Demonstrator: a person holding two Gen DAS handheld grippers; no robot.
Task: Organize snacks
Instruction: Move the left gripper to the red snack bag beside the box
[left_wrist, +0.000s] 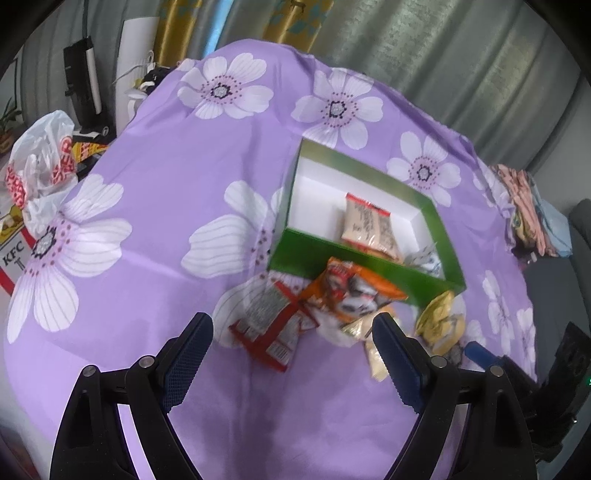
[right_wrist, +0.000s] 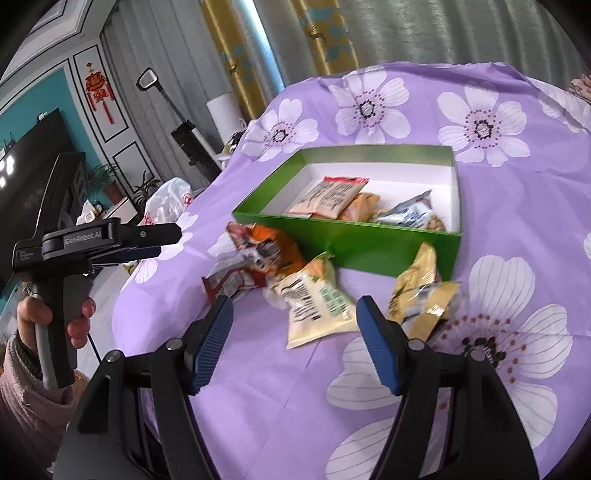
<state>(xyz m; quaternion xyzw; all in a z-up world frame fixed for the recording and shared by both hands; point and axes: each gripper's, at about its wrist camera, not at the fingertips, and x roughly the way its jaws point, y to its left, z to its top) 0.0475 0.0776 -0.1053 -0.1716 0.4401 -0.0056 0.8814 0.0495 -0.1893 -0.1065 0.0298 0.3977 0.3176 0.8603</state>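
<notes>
A green box (left_wrist: 332, 258) (right_wrist: 369, 243) with a white inside holds several snack packets, among them a beige one (left_wrist: 369, 225) (right_wrist: 328, 195). In front of it on the purple flowered cloth lie an orange packet (left_wrist: 351, 291) (right_wrist: 266, 247), a red packet (left_wrist: 269, 328), a pale yellow packet (right_wrist: 317, 306) and a gold packet (left_wrist: 439, 321) (right_wrist: 421, 295). My left gripper (left_wrist: 293, 343) is open and empty above the red and orange packets; it also shows in the right wrist view (right_wrist: 162, 240). My right gripper (right_wrist: 295, 325) is open and empty over the pale yellow packet.
A white and red plastic bag (left_wrist: 40, 162) and a KFC box (left_wrist: 14, 254) sit at the table's left edge. Folded cloths (left_wrist: 524, 206) lie at the right edge. Curtains hang behind the table. A television (right_wrist: 26, 155) and plants stand at the left.
</notes>
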